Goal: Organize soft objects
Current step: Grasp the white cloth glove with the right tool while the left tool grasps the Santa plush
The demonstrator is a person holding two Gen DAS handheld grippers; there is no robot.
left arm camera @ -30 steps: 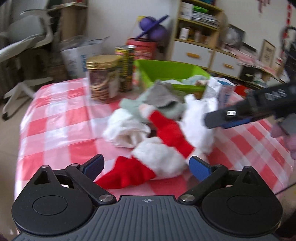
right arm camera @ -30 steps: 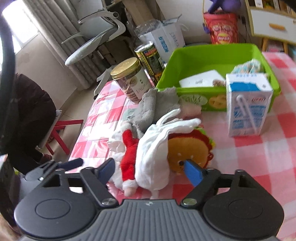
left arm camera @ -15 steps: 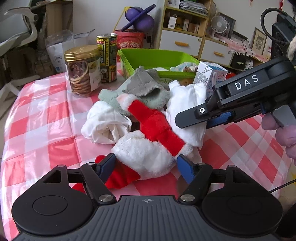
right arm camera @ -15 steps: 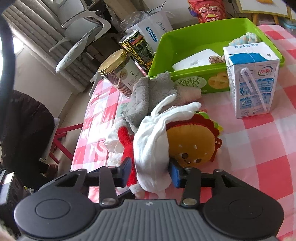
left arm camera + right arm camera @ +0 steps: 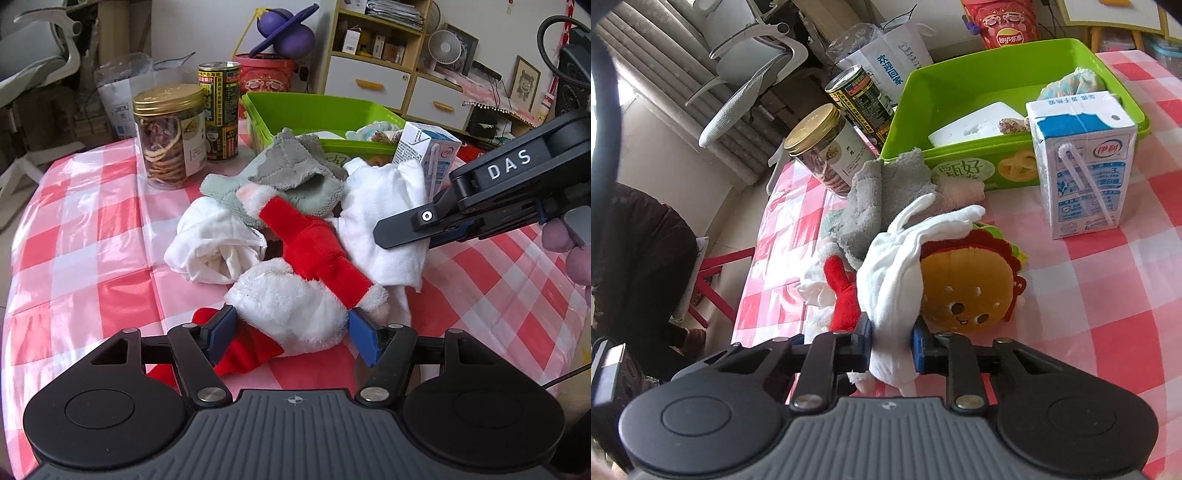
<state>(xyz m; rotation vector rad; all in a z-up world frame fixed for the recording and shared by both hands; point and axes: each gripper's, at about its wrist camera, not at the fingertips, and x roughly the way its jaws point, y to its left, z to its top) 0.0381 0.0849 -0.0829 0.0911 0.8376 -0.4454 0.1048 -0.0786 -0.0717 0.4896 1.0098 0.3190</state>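
A heap of soft things lies on the red-checked tablecloth (image 5: 92, 236) before the green bin (image 5: 997, 74); a red-and-white plush Santa (image 5: 295, 295), a grey towel (image 5: 295, 173), a crumpled white cloth (image 5: 214, 243); the right gripper (image 5: 890, 347) is clamped on a white glove (image 5: 897, 280) draped over a burger plush (image 5: 964, 284), which only the right wrist view shows; the left gripper (image 5: 291, 332) is closing around Santa's fluffy white part, its pads seemingly touching the fur; 1 milk carton (image 5: 1078, 162) stands beside the bin.

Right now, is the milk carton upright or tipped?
Upright: the milk carton stands on its base on the tablecloth, top uppermost.
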